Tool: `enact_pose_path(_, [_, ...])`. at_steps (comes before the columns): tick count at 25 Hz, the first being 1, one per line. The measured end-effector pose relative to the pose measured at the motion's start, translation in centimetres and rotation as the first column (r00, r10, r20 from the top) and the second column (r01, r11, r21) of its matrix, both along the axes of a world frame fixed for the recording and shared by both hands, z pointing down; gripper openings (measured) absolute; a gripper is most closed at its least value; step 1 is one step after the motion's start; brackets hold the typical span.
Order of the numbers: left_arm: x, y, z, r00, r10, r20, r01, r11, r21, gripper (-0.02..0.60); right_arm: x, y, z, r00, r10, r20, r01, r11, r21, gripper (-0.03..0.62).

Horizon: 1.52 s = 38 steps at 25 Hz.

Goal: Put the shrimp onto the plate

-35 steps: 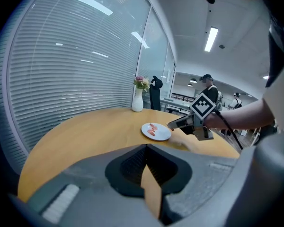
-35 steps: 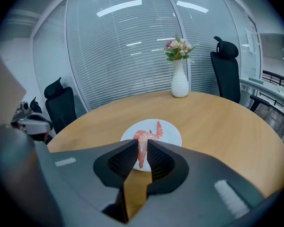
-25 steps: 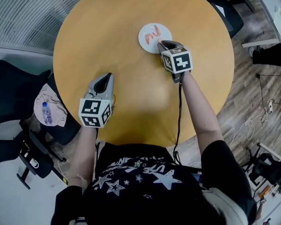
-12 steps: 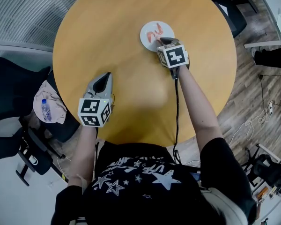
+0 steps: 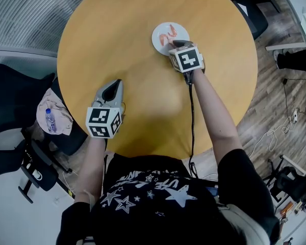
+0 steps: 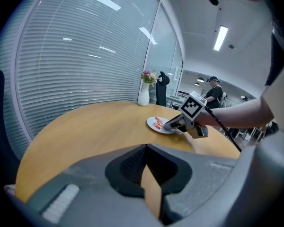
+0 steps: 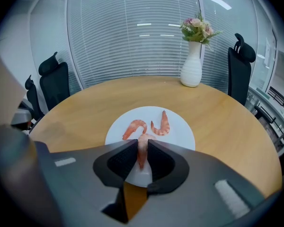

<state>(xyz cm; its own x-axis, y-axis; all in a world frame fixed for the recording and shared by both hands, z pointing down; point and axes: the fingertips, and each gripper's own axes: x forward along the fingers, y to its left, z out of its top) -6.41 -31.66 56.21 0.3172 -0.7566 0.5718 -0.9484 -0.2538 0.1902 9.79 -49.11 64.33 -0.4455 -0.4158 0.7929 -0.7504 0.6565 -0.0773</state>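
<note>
1. Our right gripper (image 7: 142, 144) pinches one shrimp (image 7: 141, 156) between its jaws, over the near side of the white plate (image 7: 180, 131).
2. Two more shrimp (image 7: 134, 126) lie side by side on the plate, just beyond the held one.
3. Our left gripper (image 5: 111, 91) is over the near left of the round wooden table (image 5: 107, 29), well apart from the plate, with its jaws pressed together on nothing.
4. A white vase (image 7: 191, 67) of flowers stands at the far edge.

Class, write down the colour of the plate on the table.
The plate is plain white, and it shows best in the right gripper view.
</note>
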Motion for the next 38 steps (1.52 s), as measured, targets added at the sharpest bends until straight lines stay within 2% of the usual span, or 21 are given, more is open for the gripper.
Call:
enact_pose_path(7, [-0.3,0.1,-0.4,1.0,-0.001,-0.002,0.001,1.0,0.012,0.002,-0.2,0.1,-0.2,1.0,-0.019,0.002,0.019,1.0,0.006,0.091])
enact_pose_path(16, [-0.5,0.7,-2.1,1.0,0.019,-0.016,-0.019,0.999,0.051,0.002,0.5,1.6,-3.0,0.999,0.035,0.022,-0.036,0.999,0.04,0.089])
enact_pose_path(27, [-1.3,4.9,-4.9,0.994,0.094,-0.054,-0.089,0.991,0.098,0.002,1.6,8.6,-7.0,0.989,0.141,0.049,-0.144,0.988,0.06,0.084])
enact_pose_path(35, [-0.4,7.9,-6.7,0.981,0.18,-0.075,-0.169,0.977,0.131,0.002,2.7,13.2,-10.8,0.979,0.187,0.085,-0.197,0.973,0.124,0.08])
enact_pose_path(38, [-0.7,9.0,-7.2,0.977,0.195,-0.086,-0.182,0.973,0.14,0.002,2.7,15.5,-10.9,0.973,0.213,0.089,-0.222,0.969,0.109,0.078])
